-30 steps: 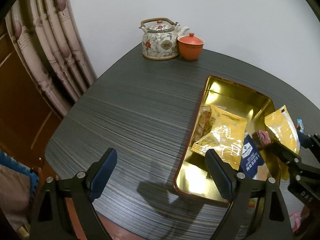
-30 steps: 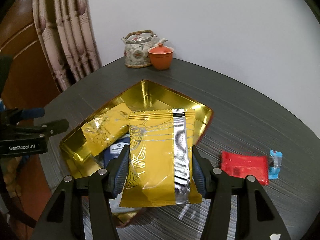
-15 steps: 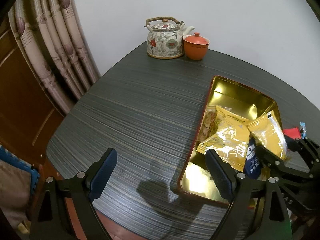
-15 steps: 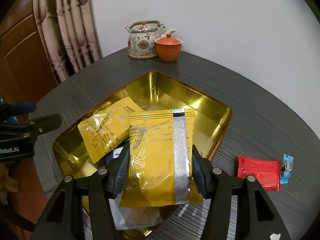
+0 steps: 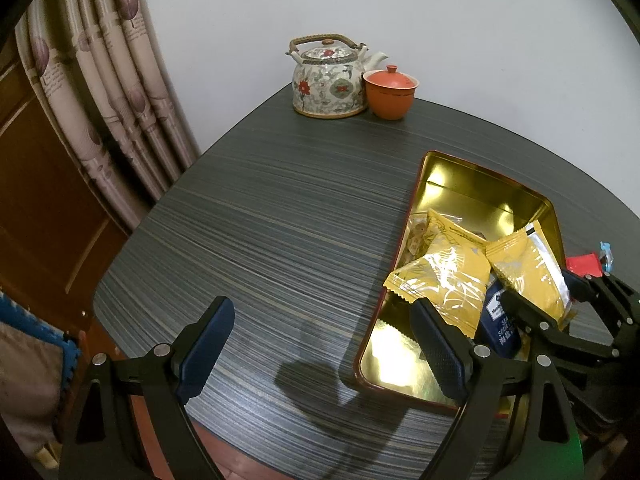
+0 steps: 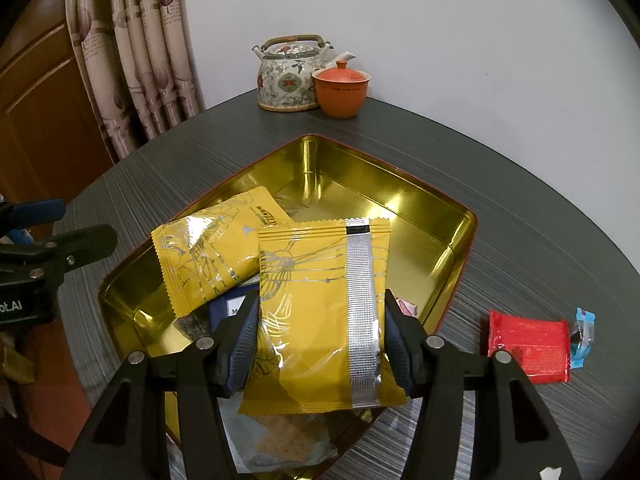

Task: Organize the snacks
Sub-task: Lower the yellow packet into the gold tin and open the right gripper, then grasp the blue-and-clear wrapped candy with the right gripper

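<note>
My right gripper [image 6: 320, 340] fingers clamp yellow snack pkt [image 6: 324, 312] over gold tray [image 6: 448, 236]; left gripper [image 5: 320, 348] fingers spread, holding nothing, near counter [image 5: 280, 220] front edge

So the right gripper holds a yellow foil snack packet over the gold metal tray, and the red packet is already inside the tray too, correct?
Not quite: the red packet lies on the dark striped table, outside the gold metal tray. The right wrist view shows it. The right gripper does hold the yellow foil snack packet over the tray.
</note>
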`<state>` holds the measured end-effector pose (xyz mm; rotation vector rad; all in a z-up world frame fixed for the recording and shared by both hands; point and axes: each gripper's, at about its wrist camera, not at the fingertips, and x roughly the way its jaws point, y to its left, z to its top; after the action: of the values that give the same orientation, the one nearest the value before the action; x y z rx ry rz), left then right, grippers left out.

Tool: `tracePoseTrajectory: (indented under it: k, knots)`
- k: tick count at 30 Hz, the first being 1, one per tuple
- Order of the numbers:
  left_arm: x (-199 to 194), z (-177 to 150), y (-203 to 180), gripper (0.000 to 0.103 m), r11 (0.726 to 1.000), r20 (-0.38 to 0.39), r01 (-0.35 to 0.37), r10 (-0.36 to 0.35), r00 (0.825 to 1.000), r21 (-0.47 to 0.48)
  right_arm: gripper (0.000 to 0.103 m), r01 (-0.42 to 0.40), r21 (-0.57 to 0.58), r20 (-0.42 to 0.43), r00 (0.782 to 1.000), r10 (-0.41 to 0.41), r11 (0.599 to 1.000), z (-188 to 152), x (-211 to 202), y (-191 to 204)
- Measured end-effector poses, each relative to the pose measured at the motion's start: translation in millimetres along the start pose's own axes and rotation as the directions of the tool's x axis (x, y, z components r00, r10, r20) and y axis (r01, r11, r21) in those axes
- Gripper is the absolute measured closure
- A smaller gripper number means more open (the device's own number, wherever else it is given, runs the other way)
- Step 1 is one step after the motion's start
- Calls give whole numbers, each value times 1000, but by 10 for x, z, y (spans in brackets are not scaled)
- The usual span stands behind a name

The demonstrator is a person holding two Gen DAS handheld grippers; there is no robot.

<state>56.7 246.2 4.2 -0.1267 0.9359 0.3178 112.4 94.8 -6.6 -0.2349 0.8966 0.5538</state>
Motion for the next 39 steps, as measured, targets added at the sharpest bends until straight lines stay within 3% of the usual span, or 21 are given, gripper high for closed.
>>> tracePoseTrajectory:
  k: [6,11,17,22,30,39]
  knots:
    - [-5,13,-12,14,1000,4,-4,4,1000,15,45,-7,-12,3,1000,7,1000,-2,-30,41]
    - [-5,11,-16,14,1000,5,-4,4,1000,18,34,-14,-15,21,1000,14,1000,15,-90,46]
    - [-16,11,-14,14,1000,8,-6,6,1000,19,31,-31,21,65,997,30,999,25,-270,-95]
    - [-22,7,-19,14,1000,9,-9,8,1000,24,30,2,77,97,995,-9,997,-39,-444,-448]
    - [-37,-4,-53,13,999,24,-14,13,1000,51,30,158,218,57,983,-174,963,-338,-490,-1406]
    - [-91,-12,-142,14,995,73,-7,0,997,98,46,240,308,-21,969,-246,921,-620,-302,-2157]
